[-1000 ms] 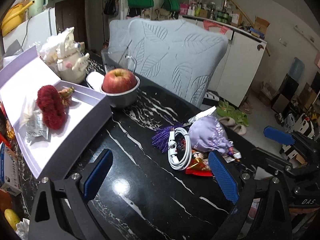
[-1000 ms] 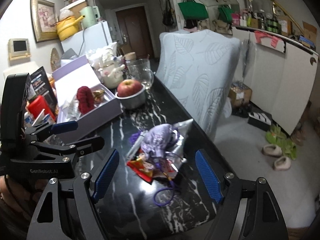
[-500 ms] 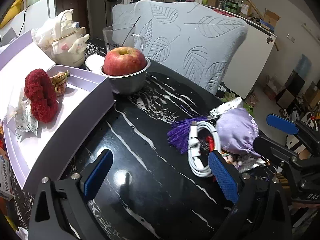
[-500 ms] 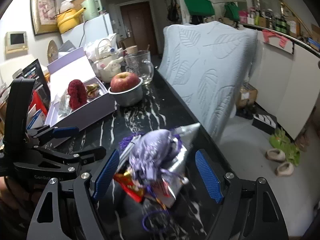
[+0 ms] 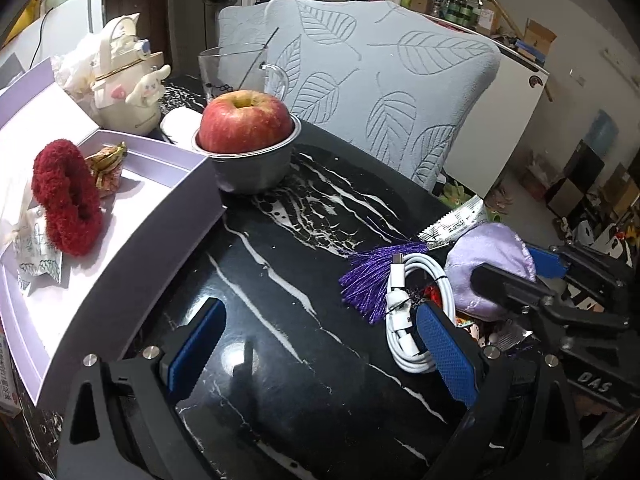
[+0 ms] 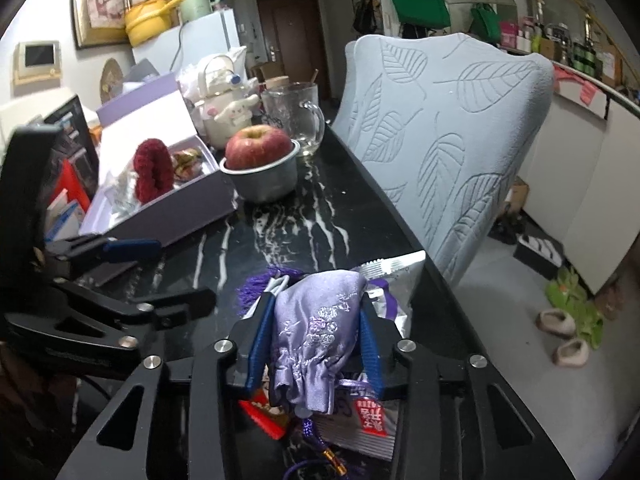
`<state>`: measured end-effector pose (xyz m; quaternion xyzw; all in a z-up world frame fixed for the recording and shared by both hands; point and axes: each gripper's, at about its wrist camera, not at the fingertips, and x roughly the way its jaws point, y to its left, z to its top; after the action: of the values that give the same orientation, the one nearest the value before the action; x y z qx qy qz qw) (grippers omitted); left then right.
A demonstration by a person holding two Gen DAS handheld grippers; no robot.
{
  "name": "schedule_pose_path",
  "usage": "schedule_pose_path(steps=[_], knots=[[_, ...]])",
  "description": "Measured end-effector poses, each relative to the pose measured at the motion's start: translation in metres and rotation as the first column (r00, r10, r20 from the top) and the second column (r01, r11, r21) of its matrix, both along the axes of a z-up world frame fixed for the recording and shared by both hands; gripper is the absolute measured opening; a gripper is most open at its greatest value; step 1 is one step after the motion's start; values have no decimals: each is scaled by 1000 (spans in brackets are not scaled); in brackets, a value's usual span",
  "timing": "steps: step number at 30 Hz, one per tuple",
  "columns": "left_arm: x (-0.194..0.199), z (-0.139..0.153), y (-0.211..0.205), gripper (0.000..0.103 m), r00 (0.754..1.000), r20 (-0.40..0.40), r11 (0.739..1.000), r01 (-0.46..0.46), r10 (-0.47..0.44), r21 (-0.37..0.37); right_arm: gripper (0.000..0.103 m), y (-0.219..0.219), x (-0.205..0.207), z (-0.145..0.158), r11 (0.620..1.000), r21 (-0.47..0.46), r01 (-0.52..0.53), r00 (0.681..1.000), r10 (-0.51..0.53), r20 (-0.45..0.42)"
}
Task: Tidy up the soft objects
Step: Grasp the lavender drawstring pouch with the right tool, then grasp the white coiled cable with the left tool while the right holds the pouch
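Lilac satin: one embroidered pouch, pinched between the pads of my right gripper at the near end of the black marble table. One purple tassel, one coiled white cable, one silver packet and red wrappers crowd against it. My left gripper hangs with its fingers spread wide, holding nothing. One lavender box holds one red scrunchie and one gold candy. One apple fills one metal bowl just beside the box. One glass mug, one white kettle and one leaf-patterned cushion stand behind.
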<state>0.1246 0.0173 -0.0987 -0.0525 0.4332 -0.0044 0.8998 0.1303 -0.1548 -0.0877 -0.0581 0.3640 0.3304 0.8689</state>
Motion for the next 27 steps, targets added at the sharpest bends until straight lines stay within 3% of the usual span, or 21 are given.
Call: schedule_pose_path(steps=[7, 19, 24, 27], knots=[[2, 0, -8, 98, 999, 5, 999, 35, -35, -41, 37, -22, -7, 19, 994, 105, 22, 999, -26, 30], [19, -13, -32, 98, 997, -25, 996, 79, -80, -42, 37, -53, -10, 29, 985, 154, 77, 996, -84, 40], [32, -25, -29, 98, 992, -68, 986, 95, -105, -140, 37, -57, -7, 23, 984, 152, 87, 996, -91, 19], [36, -27, -25, 96, 994, -69, 985, 78, -90, -154, 37, -57, -5, 21, 984, 155, 86, 996, -89, 11]])
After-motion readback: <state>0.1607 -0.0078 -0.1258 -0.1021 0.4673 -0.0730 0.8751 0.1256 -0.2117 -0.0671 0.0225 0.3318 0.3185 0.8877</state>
